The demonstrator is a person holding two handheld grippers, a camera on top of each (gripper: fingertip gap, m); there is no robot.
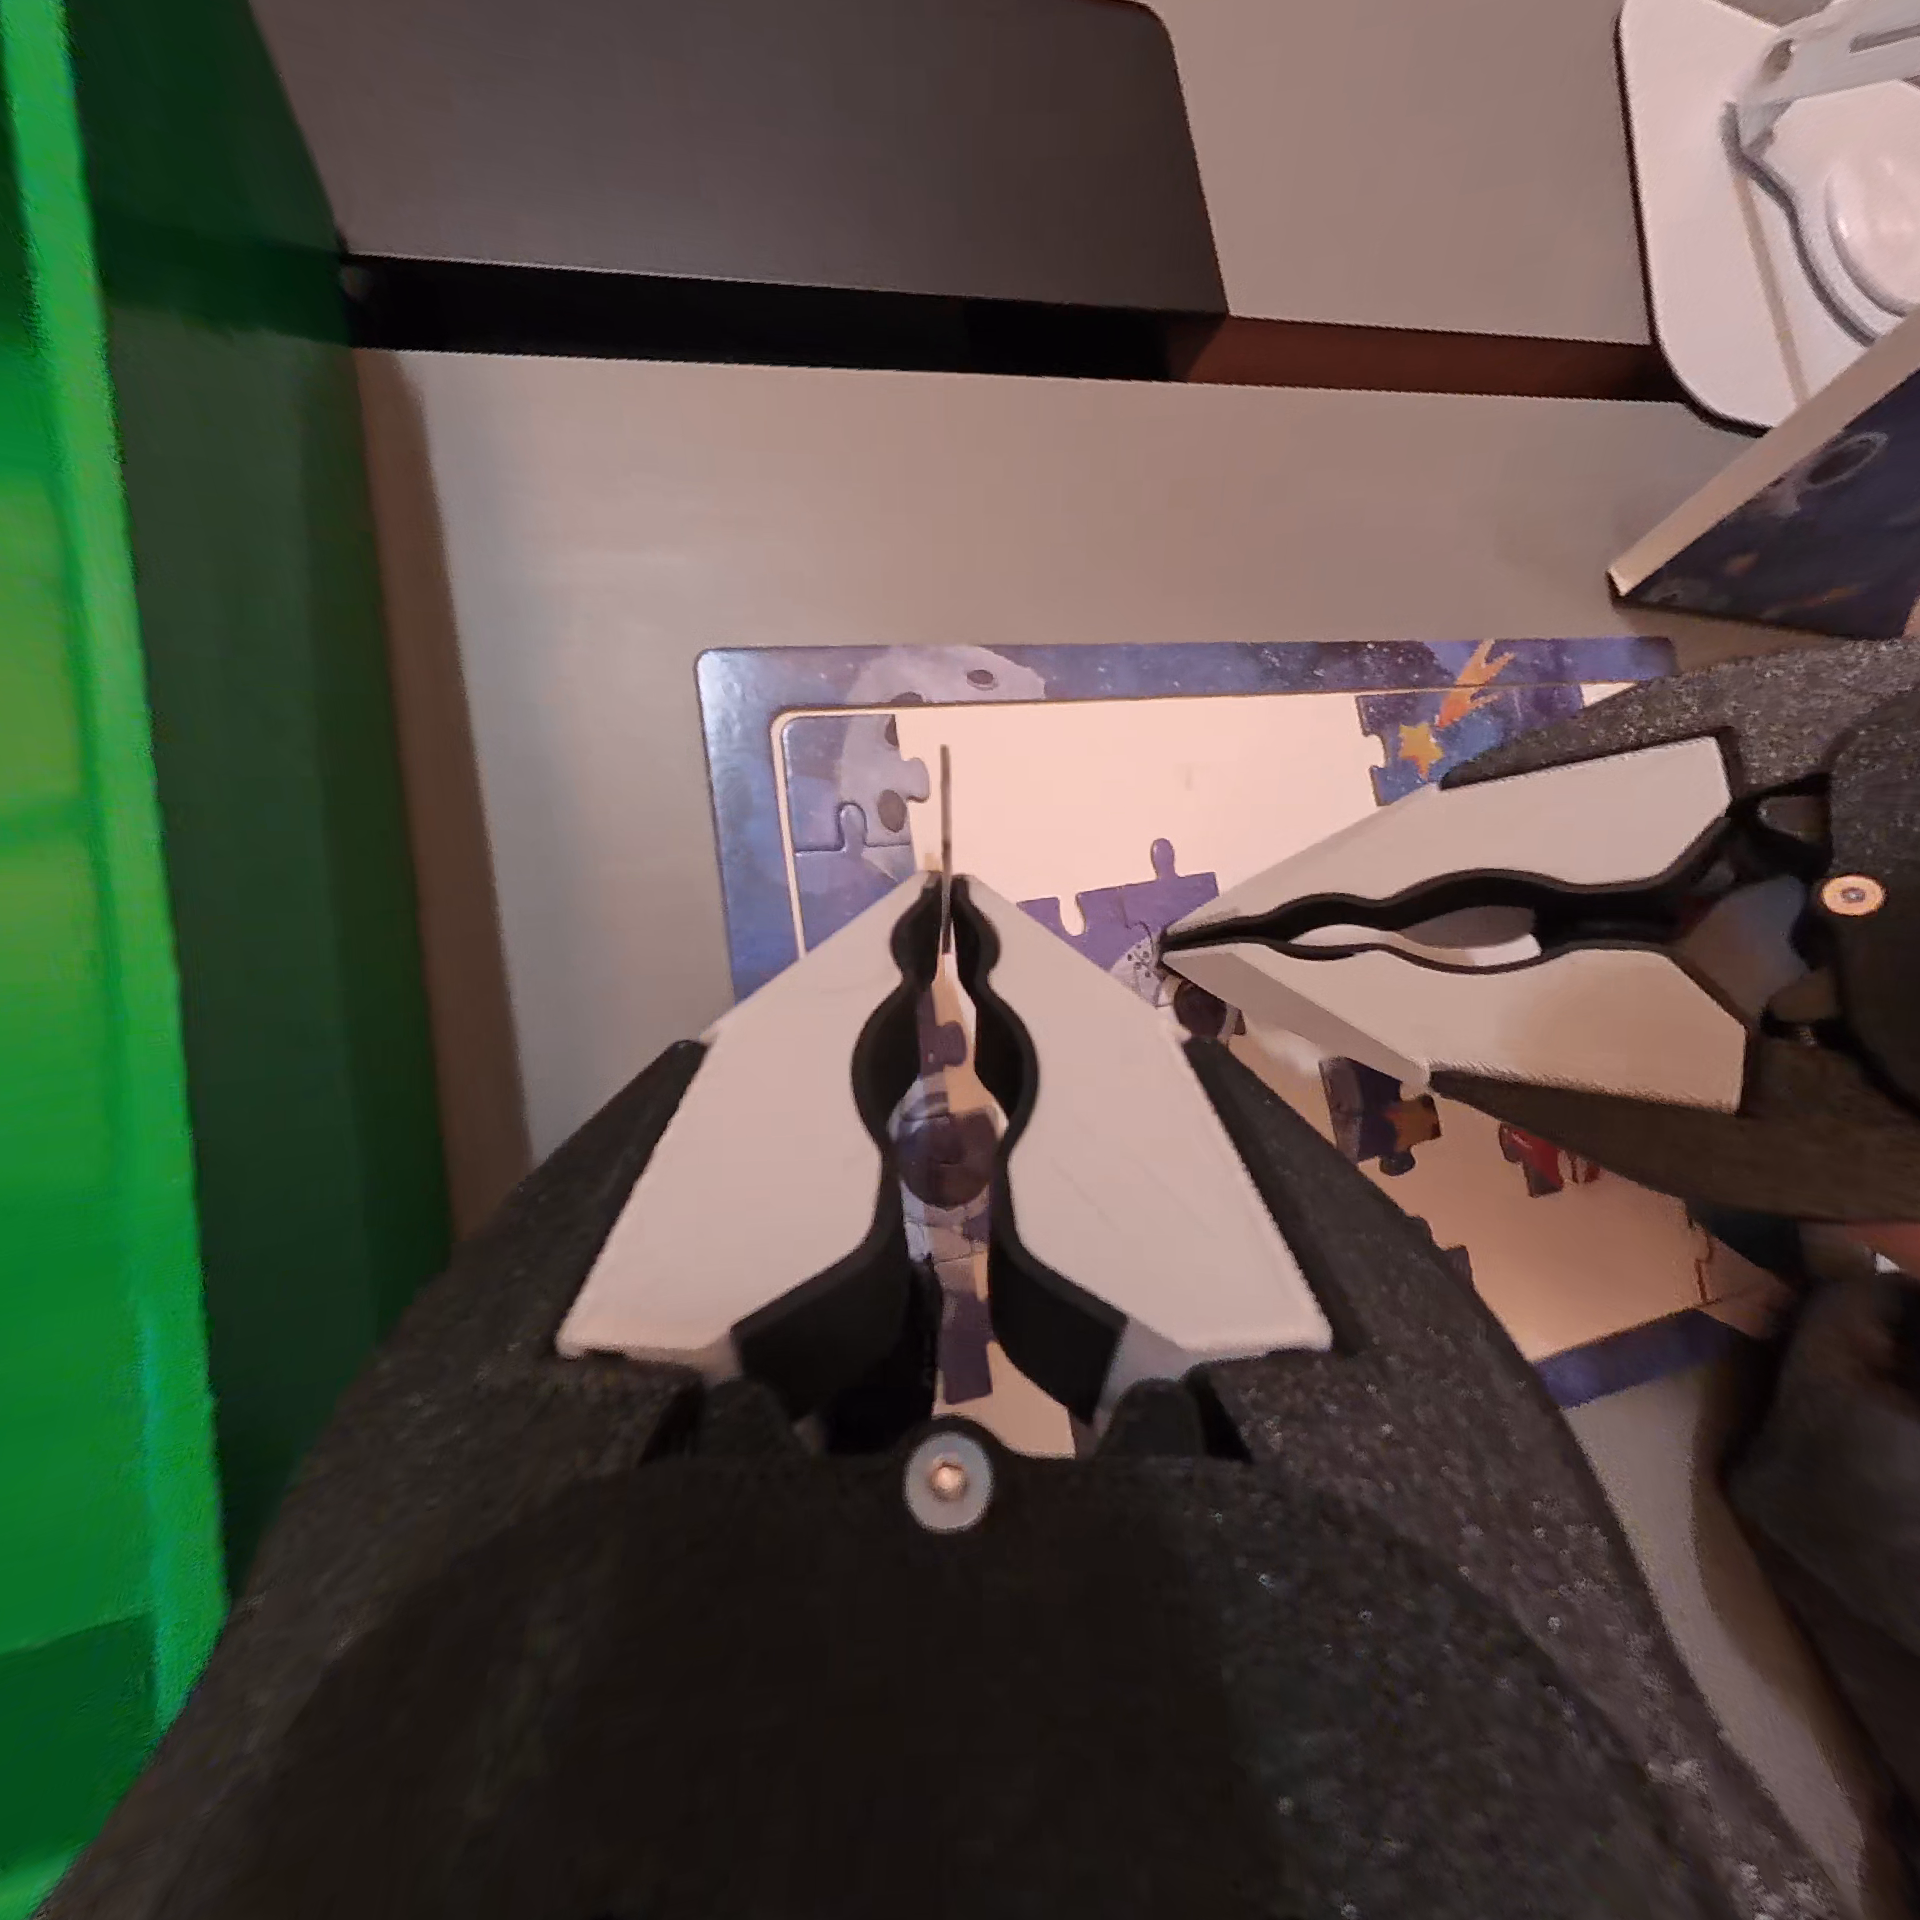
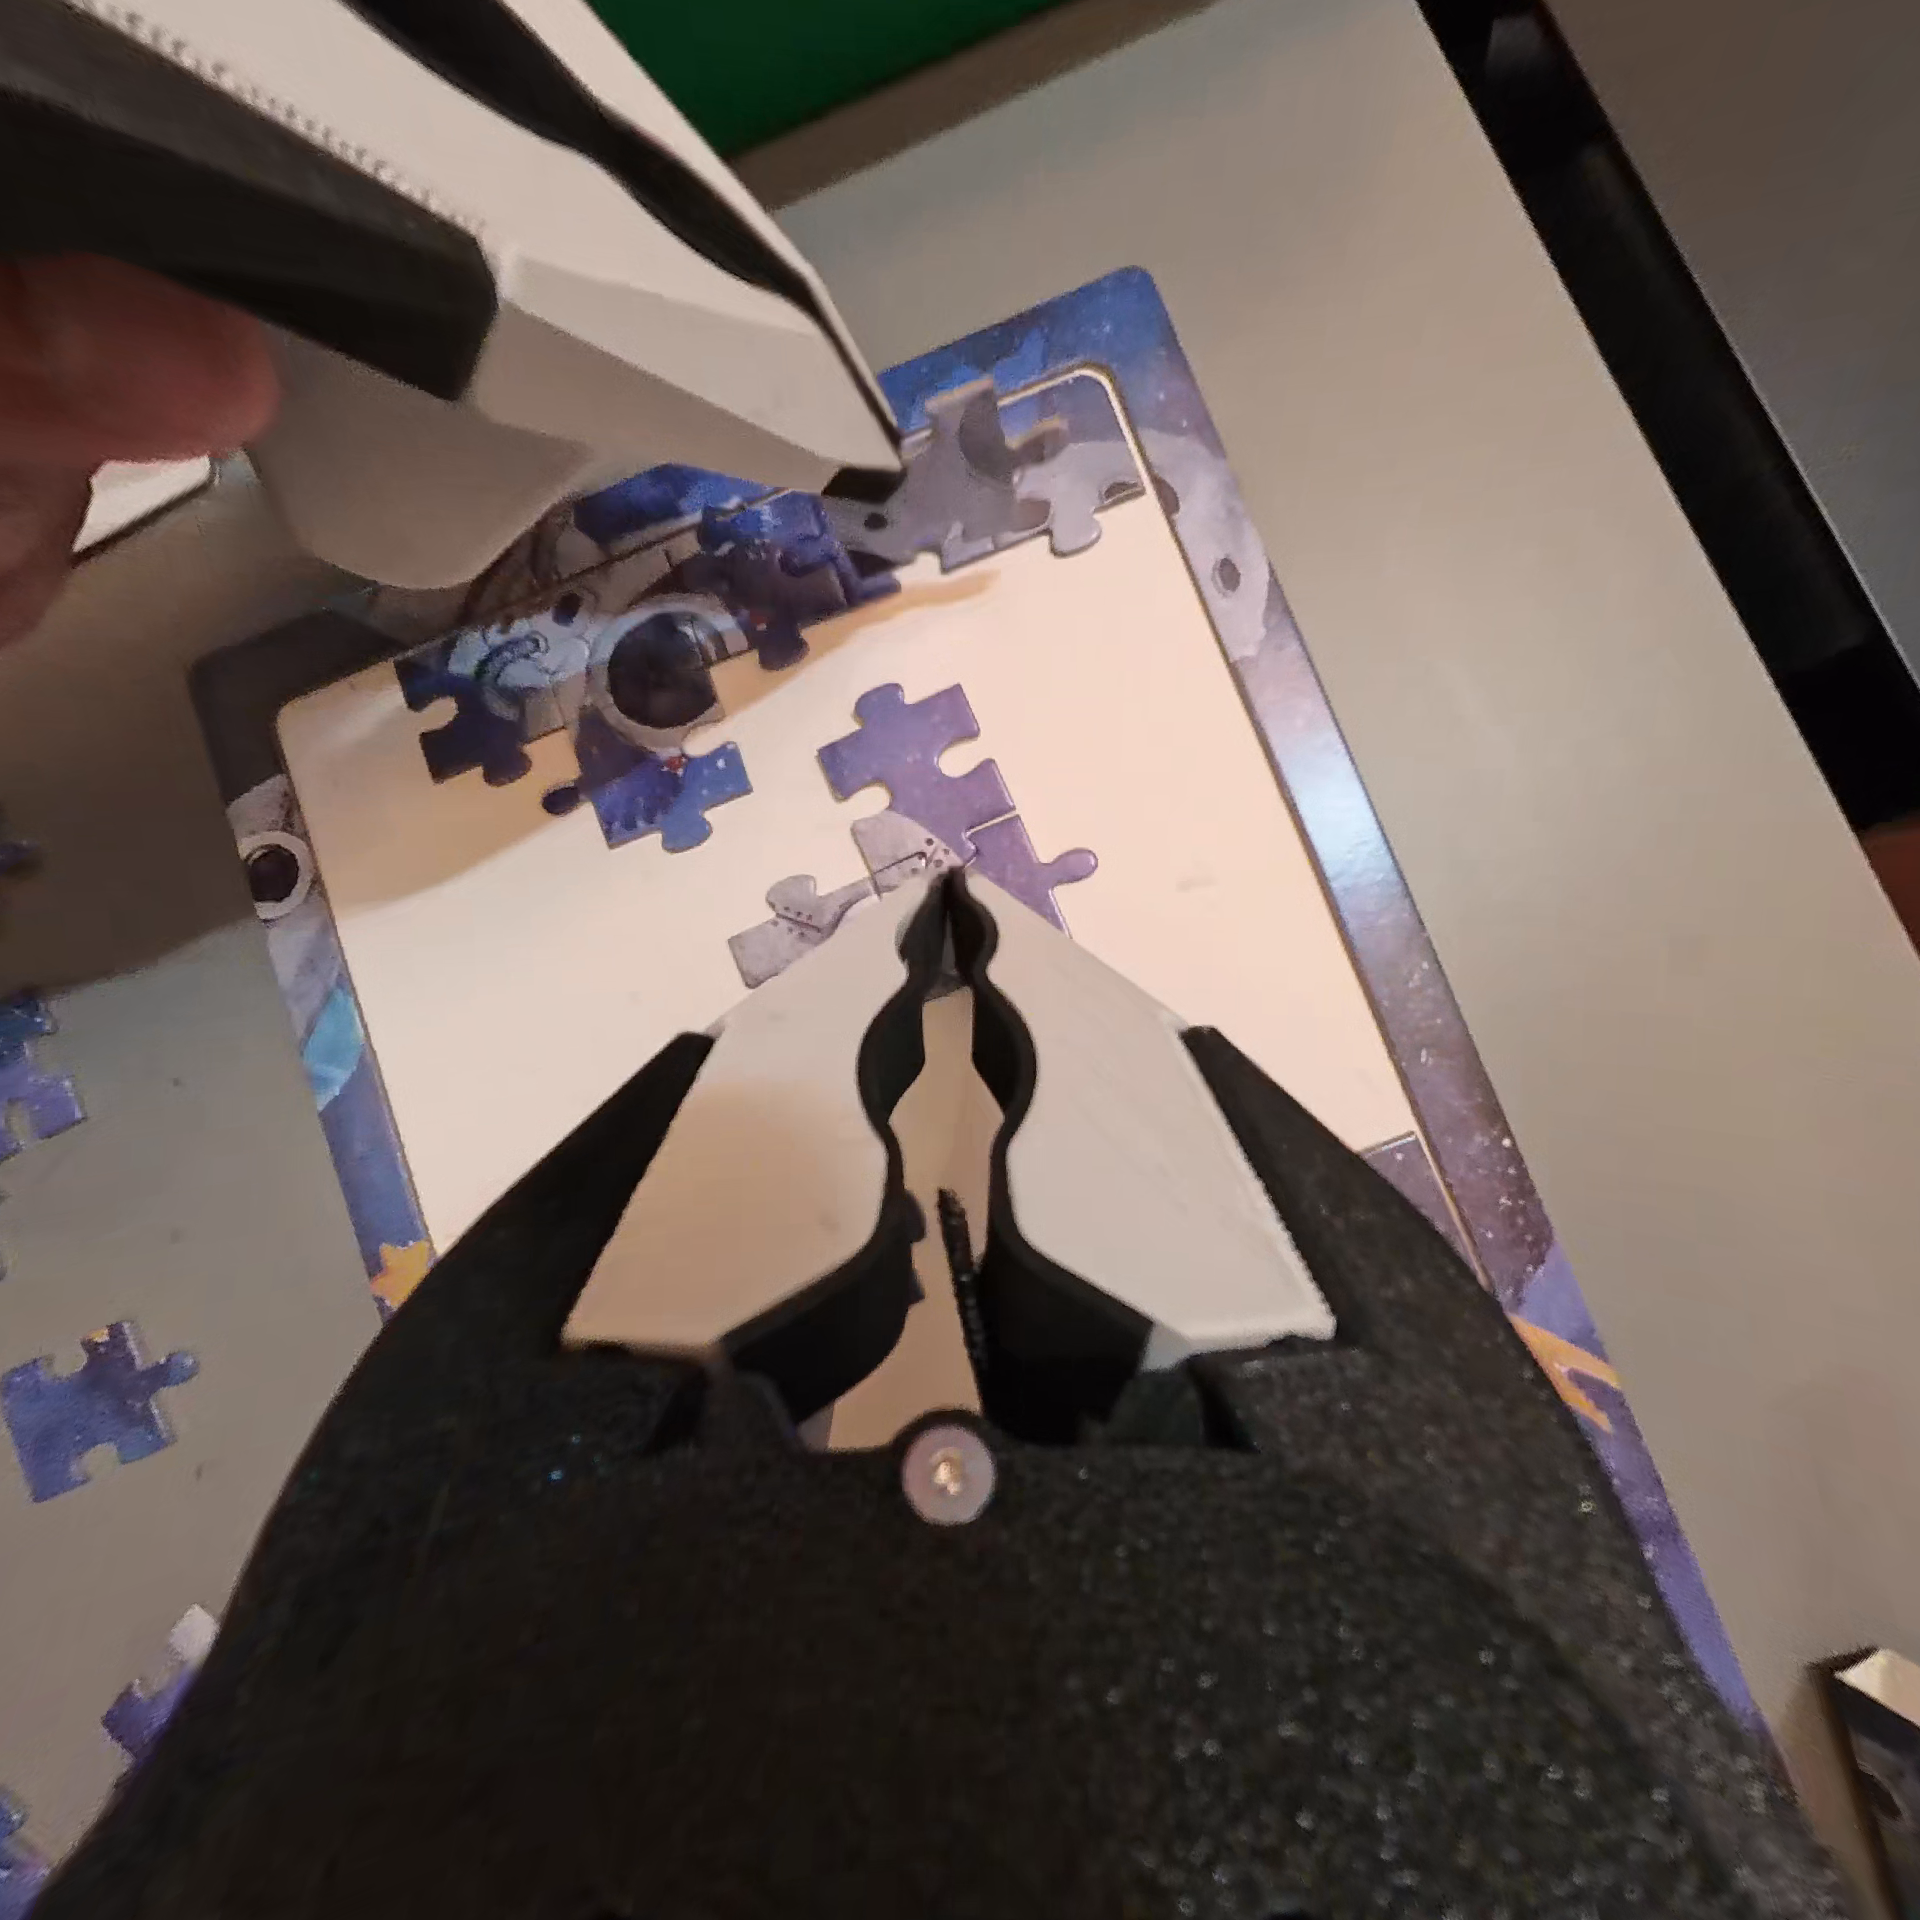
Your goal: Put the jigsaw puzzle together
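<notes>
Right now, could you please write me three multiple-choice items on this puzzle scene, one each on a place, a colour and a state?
1. Where do the right tongs' tips rest?
A. on the pieces in the middle of the tray
B. on the grey table beside the tray
C. on the green wall

2. What colour is the tray's border?
A. red
B. blue-purple
C. yellow

3. How are the left tongs?
A. wide open and empty
B. shut on a piece
C. lying on the table

Answers:
1 A: the right wrist view shows the tips on the joined pieces inside the tray.
2 B: the frame is starry blue-purple in both views.
3 B: a thin piece stands edge-on between the closed tips.
</notes>
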